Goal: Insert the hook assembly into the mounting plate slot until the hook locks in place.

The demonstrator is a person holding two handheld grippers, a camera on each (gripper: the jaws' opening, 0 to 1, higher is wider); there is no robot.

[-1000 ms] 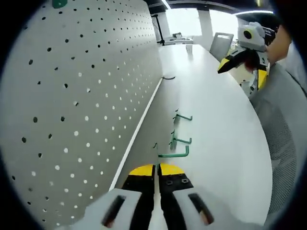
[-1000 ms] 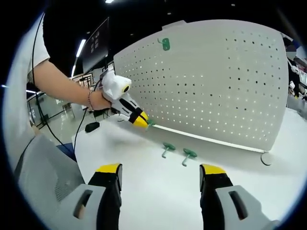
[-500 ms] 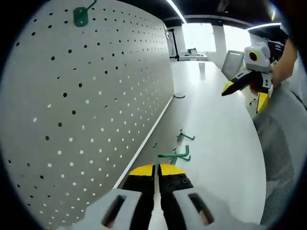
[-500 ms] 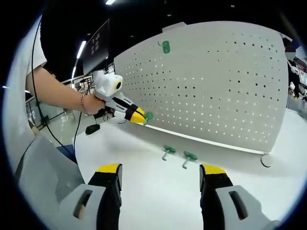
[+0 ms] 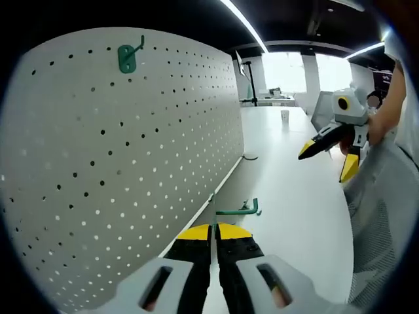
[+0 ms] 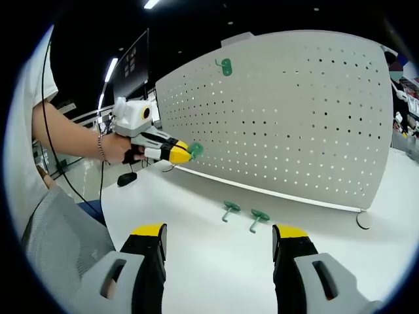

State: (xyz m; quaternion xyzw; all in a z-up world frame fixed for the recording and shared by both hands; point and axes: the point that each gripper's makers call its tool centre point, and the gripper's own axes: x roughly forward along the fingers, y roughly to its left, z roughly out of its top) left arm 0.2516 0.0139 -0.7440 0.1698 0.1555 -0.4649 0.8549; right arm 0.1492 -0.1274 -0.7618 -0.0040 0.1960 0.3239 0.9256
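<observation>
Beside pegboard [image 5: 131, 163], my left gripper [image 5: 215, 230] clamped on green hook [image 5: 237, 210], lifted off table [image 6: 196, 248] since a second ago; insertion next. Right gripper [image 6: 216, 243] wide open, probably empty.

Camera setup: two gripper-mounted fisheye views around the pegboard [image 5: 124, 163].

Left gripper view sits close beside the pegboard, looking along its face, the right gripper [image 5: 327, 154] far off. Right gripper view faces the pegboard [image 6: 288, 111] from well back across the table [image 6: 216, 255]. Both share pegboard, mounted hook [image 5: 127, 57] [image 6: 225, 66], tabletop.
</observation>
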